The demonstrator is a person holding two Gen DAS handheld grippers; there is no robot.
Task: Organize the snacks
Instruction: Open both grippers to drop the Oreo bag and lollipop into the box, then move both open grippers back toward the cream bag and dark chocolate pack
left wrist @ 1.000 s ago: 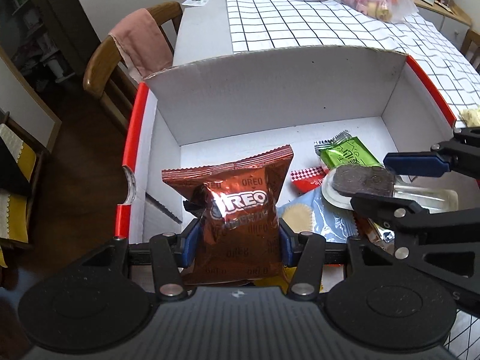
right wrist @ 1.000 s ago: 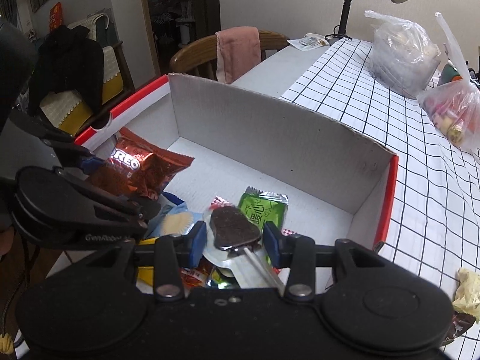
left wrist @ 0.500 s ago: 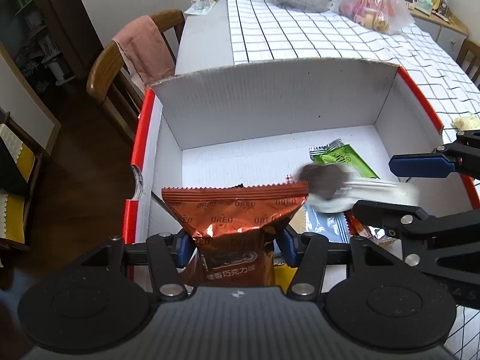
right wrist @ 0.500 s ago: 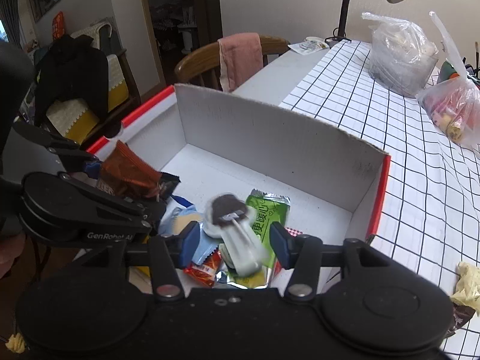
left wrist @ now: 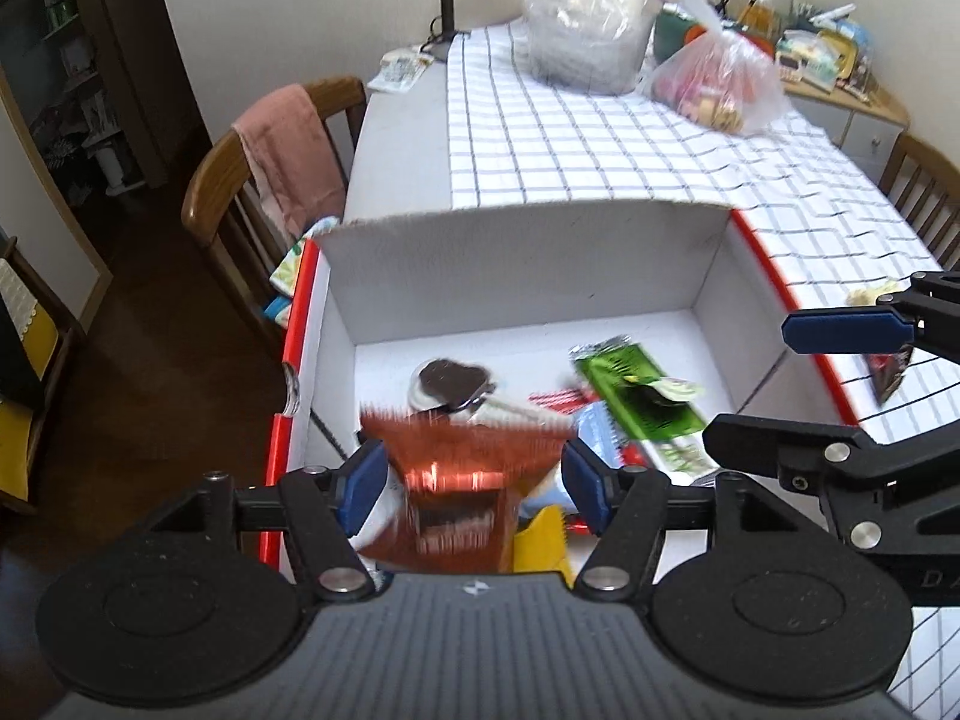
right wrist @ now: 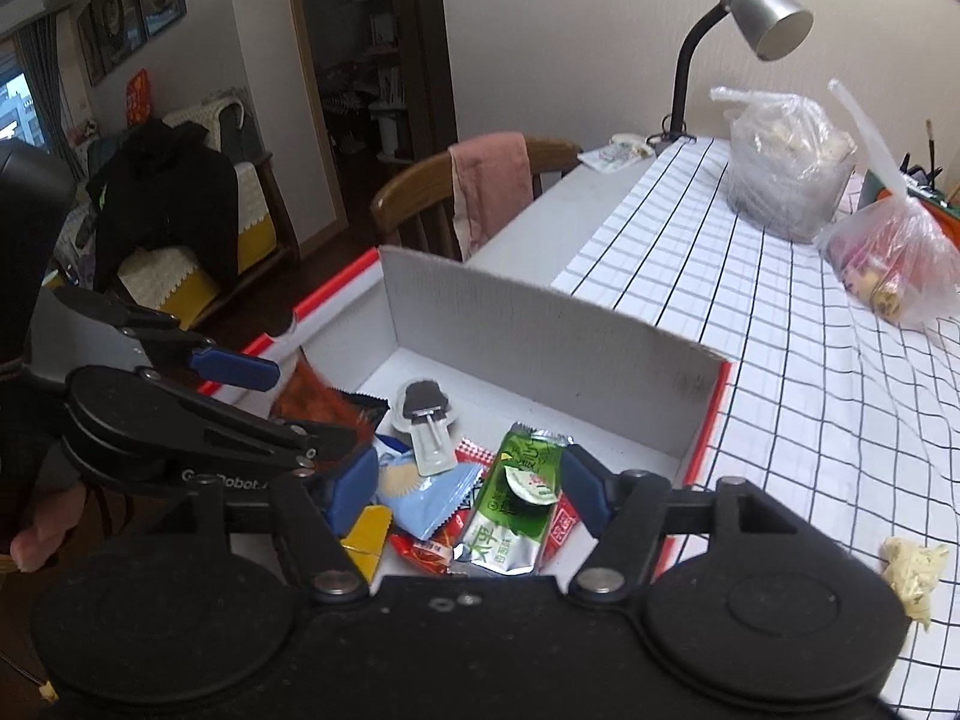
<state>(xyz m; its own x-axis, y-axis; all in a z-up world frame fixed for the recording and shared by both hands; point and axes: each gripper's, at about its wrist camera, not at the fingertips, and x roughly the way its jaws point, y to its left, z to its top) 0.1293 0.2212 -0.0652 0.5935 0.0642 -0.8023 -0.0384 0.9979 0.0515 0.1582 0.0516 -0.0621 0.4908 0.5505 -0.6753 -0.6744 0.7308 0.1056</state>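
A white cardboard box [left wrist: 522,264] with red edges holds several snacks. My left gripper [left wrist: 468,477] is open above its near left corner; the brown Oreo bag [left wrist: 456,492], blurred, sits loose between and below the jaws inside the box. My right gripper [right wrist: 468,489] is open and empty above the box's near right part. The chocolate bear lollipop pack [right wrist: 425,420] lies on the box floor, also in the left wrist view [left wrist: 453,387]. A green packet [right wrist: 516,498] and a light blue packet [right wrist: 420,492] lie under the right gripper.
A yellow crumpled wrapper [right wrist: 912,570] and a dark wrapper [left wrist: 888,369] lie on the checked tablecloth right of the box. Two plastic bags [left wrist: 582,30] and a desk lamp [right wrist: 756,30] stand at the far end. A wooden chair with a pink towel [left wrist: 288,144] is left of the table.
Both grippers opened and drew back upward. The Oreo bag dropped from the left gripper into the box. The lollipop pack left the right gripper and landed on the box floor.
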